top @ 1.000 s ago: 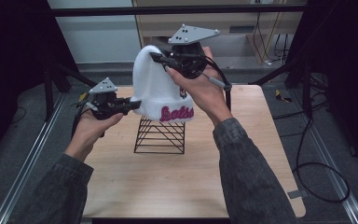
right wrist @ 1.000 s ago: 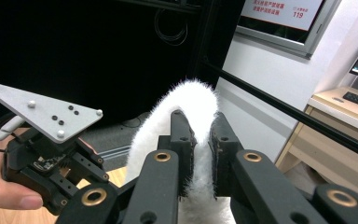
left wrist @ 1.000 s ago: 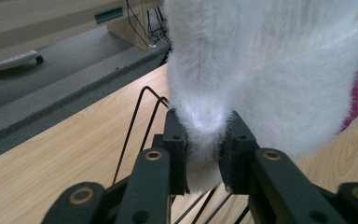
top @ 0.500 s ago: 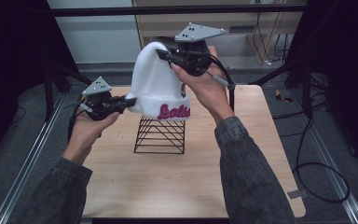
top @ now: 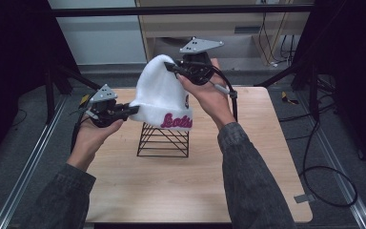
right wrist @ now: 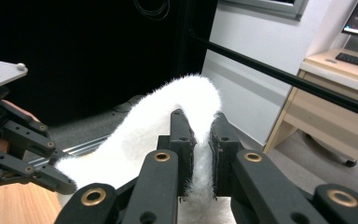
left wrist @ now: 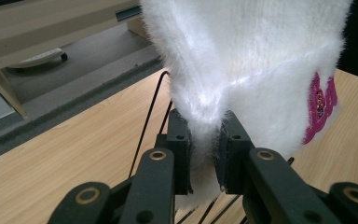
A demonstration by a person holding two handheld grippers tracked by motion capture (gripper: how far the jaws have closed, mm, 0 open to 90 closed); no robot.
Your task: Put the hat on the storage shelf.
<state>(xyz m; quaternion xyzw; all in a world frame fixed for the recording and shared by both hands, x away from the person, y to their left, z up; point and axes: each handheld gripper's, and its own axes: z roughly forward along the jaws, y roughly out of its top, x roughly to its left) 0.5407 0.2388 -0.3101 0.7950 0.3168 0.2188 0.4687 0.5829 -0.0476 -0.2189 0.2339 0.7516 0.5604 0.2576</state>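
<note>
From above, the white hat (top: 162, 98) hangs over the wire stand (top: 164, 140), not seated yet. Left gripper (left wrist: 204, 140) pinches the brim, fur bunched between its jaws. Right gripper (right wrist: 201, 133) clamps the crown. Lowering it onto the stand remains, I'd say.

Both grippers, the left gripper (top: 132, 109) and the right gripper (top: 170, 67), are black with brass-ringed screws. Each has a grey three-cornered plate on top and a black cable. The sleeves (top: 248, 181) are dark grey.
</note>
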